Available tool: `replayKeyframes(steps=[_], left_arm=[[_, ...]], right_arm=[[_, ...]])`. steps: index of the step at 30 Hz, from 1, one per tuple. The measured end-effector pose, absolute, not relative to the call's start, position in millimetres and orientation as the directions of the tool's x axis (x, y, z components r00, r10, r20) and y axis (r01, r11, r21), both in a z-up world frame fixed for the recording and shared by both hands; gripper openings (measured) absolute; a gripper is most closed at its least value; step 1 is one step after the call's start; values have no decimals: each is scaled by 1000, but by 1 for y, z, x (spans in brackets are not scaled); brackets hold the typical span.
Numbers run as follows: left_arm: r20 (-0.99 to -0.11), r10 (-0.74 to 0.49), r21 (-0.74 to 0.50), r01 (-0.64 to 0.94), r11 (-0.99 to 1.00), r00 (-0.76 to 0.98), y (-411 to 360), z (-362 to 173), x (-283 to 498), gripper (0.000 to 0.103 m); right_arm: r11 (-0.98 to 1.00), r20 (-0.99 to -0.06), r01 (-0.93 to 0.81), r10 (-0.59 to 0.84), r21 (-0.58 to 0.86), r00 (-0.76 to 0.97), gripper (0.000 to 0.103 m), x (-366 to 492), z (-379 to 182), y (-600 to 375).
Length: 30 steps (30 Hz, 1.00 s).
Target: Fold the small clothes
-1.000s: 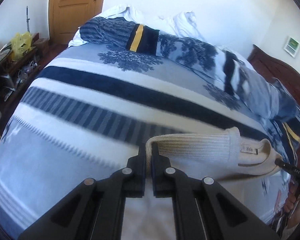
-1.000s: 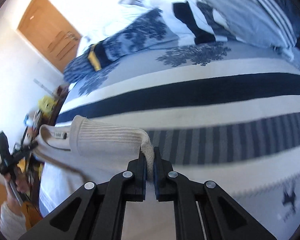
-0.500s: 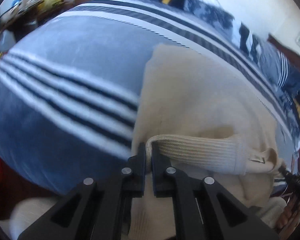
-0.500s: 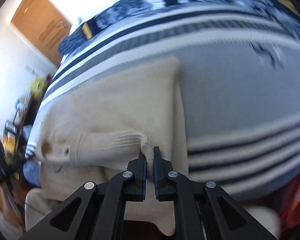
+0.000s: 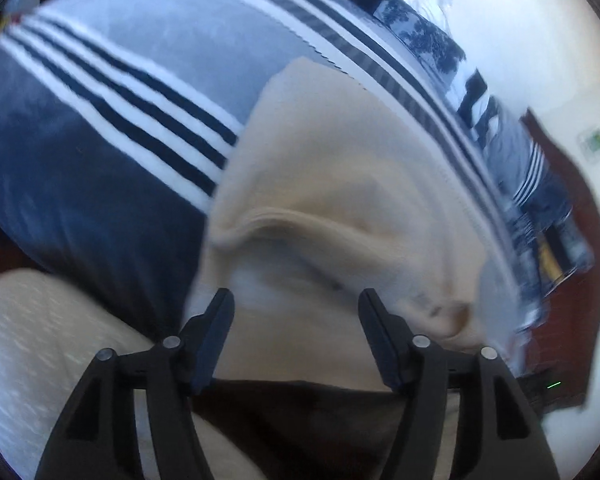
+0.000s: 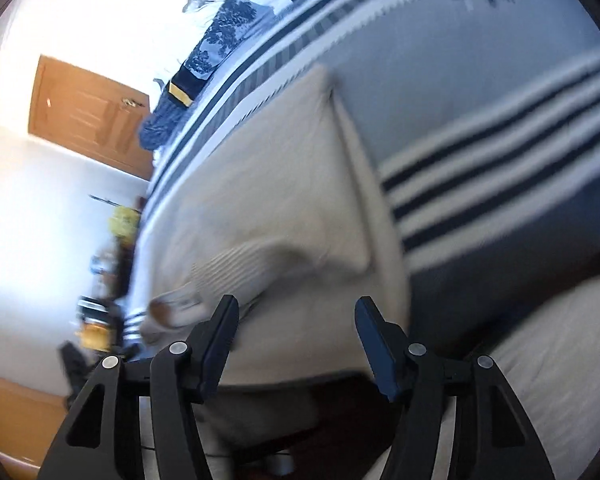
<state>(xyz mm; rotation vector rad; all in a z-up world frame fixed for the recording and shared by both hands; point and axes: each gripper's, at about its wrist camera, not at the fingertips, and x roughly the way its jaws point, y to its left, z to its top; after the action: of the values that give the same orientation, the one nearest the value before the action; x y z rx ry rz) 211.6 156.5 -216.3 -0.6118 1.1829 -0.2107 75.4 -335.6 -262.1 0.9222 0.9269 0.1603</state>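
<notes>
A cream knit sweater point(image 5: 332, 184) lies spread on the blue and white striped bedspread point(image 5: 100, 92), its near part hanging over the bed's front edge. It also shows in the right wrist view point(image 6: 268, 192), with its collar point(image 6: 172, 308) at the lower left. My left gripper point(image 5: 296, 300) is open and empty just above the sweater's near part. My right gripper point(image 6: 296, 304) is open and empty over the sweater's near edge. Both views are blurred.
A pile of blue patterned bedding point(image 5: 416, 28) lies along the far side of the bed. A wooden door point(image 6: 88, 116) and cluttered shelves point(image 6: 108, 264) stand beyond the bed's left end. A dark wooden headboard point(image 5: 572, 184) is at the right.
Both grippers have opened and let go of the sweater's ribbed hem. The sweater now lies on the bed, and both grippers have drawn back toward the near edge.
</notes>
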Motion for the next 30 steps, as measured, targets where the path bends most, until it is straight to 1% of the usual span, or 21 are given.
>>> replayKeyframes(steps=[3,5,6,8,9,10,12,13,14,15,16,17,18,19,20,23,25,26,28,30], left_arm=[[-777,-524,-615,-247,749,349,153,-220,233,71],[-805,-508,-591,-334,735,305,149,-226,255,71],[-827,-492,-561,-368,742,272,145,-232,267,71],[-860,-454,-510,-431,744,233,143,-243,278,70],[-862,-452,-506,-462,728,230,143,-249,280,68],[-858,-463,-509,-487,710,224,144,-255,280,60],[-865,-460,-494,-493,716,200,141,-263,275,32],[-868,-456,-492,-471,732,198,139,-265,270,27],[-871,-447,-488,-448,749,202,138,-265,265,20],[-878,-430,-479,-419,772,211,138,-266,256,15],[-877,-425,-480,-402,779,225,141,-266,248,14],[-870,-428,-492,-393,777,244,147,-267,240,11],[-863,-431,-504,-389,771,264,152,-270,230,8],[-859,-434,-510,-390,767,270,158,-274,225,7],[-850,-446,-525,-388,758,280,161,-277,221,7],[-828,-472,-560,-387,733,303,165,-282,225,7],[-821,-469,-567,-364,739,326,162,-275,226,7],[-820,-466,-566,-350,746,333,161,-274,224,7],[-823,-459,-558,-329,762,335,159,-271,221,7],[-824,-459,-557,-323,765,333,157,-274,219,7]], right_arm=[[535,-579,274,564,800,589,66,90,-271,-326],[458,-555,326,573,827,603,66,100,-278,-330],[418,-543,351,577,838,610,69,105,-281,-333],[350,-551,427,572,834,607,69,117,-291,-338],[324,-569,473,566,819,597,69,125,-297,-341],[317,-587,503,558,804,586,69,131,-299,-341],[306,-619,555,554,774,557,69,141,-307,-341],[311,-628,563,553,766,548,67,143,-308,-341],[325,-641,570,548,755,537,62,143,-307,-342],[362,-666,572,535,736,519,49,139,-305,-341],[407,-689,562,524,720,501,38,138,-302,-340],[448,-706,549,510,705,491,35,133,-299,-339],[493,-725,531,489,689,486,29,124,-297,-339],[516,-733,521,477,680,484,15,116,-297,-340],[536,-739,508,471,674,482,10,106,-299,-343],[525,-706,472,502,708,500,10,84,-314,-352],[534,-679,427,493,730,544,13,86,-306,-354],[549,-678,411,485,728,553,13,89,-302,-353],[584,-677,374,480,721,557,19,92,-295,-348],[629,-706,364,461,687,537,19,99,-295,-342]])
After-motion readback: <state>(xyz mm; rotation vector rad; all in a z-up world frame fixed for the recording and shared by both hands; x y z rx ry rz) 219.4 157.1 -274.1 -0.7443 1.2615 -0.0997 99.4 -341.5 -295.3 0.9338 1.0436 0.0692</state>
